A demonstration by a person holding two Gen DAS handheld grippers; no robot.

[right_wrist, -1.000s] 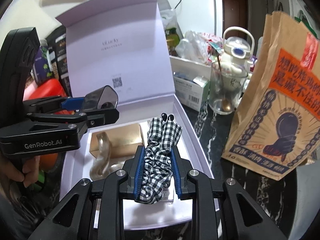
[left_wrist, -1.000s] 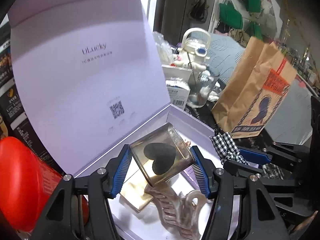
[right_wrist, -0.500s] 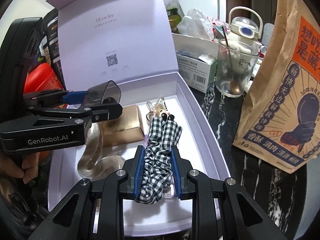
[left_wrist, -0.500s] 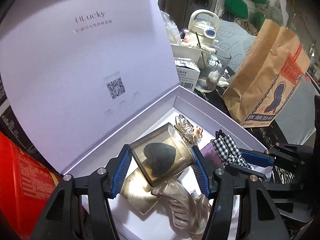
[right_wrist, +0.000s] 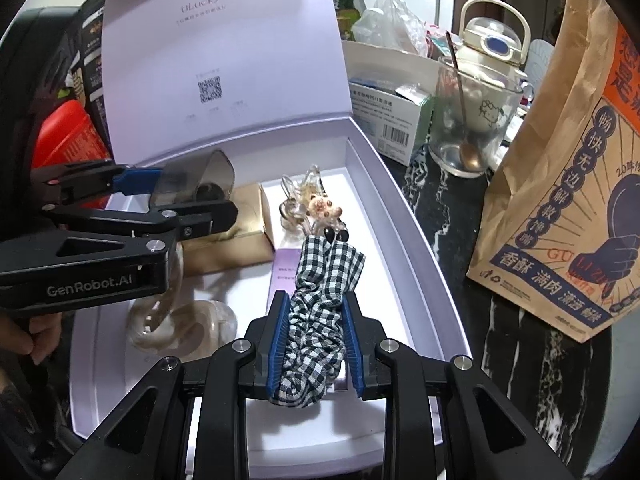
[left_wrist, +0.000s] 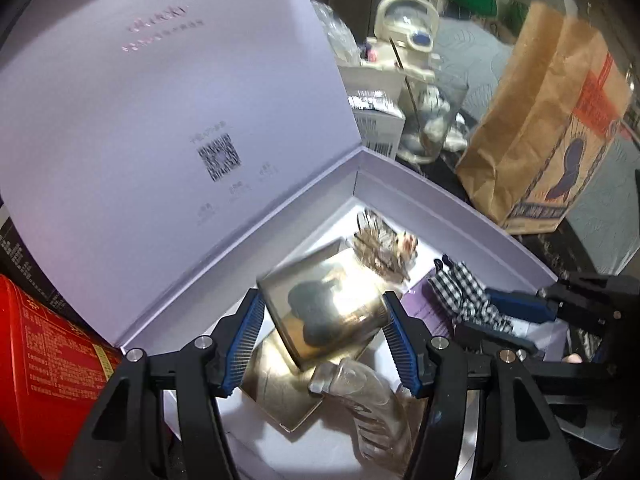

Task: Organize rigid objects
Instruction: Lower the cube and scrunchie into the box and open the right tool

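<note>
My left gripper (left_wrist: 324,320) is shut on a smoky clear case (left_wrist: 316,312) with a black heart-shaped sponge inside, held just above the open lilac box (left_wrist: 440,200). My right gripper (right_wrist: 316,340) is shut on a black-and-white checked scrunchie (right_wrist: 324,280), low over the right half of the box (right_wrist: 404,216). Inside the box lie a gold carton (right_wrist: 240,236), a clear hair claw (right_wrist: 176,320), a small bear hair clip (right_wrist: 312,204) and a purple card (right_wrist: 286,272). In the right wrist view the left gripper (right_wrist: 192,196) hangs over the gold carton.
The box lid (left_wrist: 160,120) stands upright behind. To the right stand a brown paper bag (right_wrist: 560,200), a glass mug with a spoon (right_wrist: 464,128), a white kettle (right_wrist: 492,40) and a small printed carton (right_wrist: 392,120). A red package (left_wrist: 48,360) sits left of the box.
Both grippers have sunk closer to the box floor, each still holding its item. The bear clip at the back of the box has come into view.
</note>
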